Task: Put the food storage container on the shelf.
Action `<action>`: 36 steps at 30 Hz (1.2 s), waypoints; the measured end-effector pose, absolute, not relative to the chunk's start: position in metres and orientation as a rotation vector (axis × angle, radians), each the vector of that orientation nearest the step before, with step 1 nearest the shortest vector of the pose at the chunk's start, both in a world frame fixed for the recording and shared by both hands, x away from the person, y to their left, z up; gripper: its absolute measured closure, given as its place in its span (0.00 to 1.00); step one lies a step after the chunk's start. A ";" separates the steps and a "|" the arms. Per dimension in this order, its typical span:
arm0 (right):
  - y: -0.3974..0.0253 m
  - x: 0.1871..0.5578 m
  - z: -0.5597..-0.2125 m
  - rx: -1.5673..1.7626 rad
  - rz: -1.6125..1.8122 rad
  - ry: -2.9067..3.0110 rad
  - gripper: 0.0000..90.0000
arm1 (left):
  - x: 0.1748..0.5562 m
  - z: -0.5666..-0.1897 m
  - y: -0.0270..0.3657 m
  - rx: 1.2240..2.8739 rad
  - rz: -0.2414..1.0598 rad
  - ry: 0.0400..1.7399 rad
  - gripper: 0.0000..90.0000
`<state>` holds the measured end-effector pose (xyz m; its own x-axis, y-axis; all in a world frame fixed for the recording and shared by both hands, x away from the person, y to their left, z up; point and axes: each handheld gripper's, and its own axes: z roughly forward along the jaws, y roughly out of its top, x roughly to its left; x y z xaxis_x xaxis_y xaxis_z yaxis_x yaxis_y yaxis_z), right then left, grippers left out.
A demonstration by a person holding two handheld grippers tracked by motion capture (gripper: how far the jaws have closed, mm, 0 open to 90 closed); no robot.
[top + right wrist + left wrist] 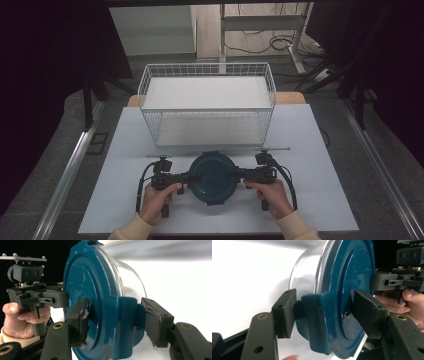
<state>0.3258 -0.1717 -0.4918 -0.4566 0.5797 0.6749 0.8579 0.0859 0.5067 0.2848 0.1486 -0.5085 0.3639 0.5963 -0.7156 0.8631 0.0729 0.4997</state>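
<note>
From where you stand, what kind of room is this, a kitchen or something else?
Probably a lab or test workshop, not a kitchen: a bare white table holds only a wire basket and a lidded container, with loose cables on the floor behind.

A white table (310, 150) carries a white wire basket (207, 102) at its far edge and a round teal-lidded container (213, 178) near the front.

round dark-teal plastic lid (213, 179) – glossy, smooth, reflections seen | clear container body (308, 272) beneath it – shiny, see-through | black matt plastic left gripper (319, 315) | black right gripper (112, 320) – frayed, rough pads noted | white wire-mesh basket (207, 107) – coated metal | white table top (300, 150) – matt, smooth
</note>
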 end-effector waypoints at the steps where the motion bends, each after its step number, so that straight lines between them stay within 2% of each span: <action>1: -0.172 0.325 -0.490 -1.426 -1.319 -2.080 0.47 | 0.284 -0.507 0.149 1.631 -0.328 1.321 0.42; 36: -0.160 0.305 -0.439 -1.288 -1.507 -2.235 0.47 | 0.270 -0.457 0.161 1.638 -0.199 1.210 0.43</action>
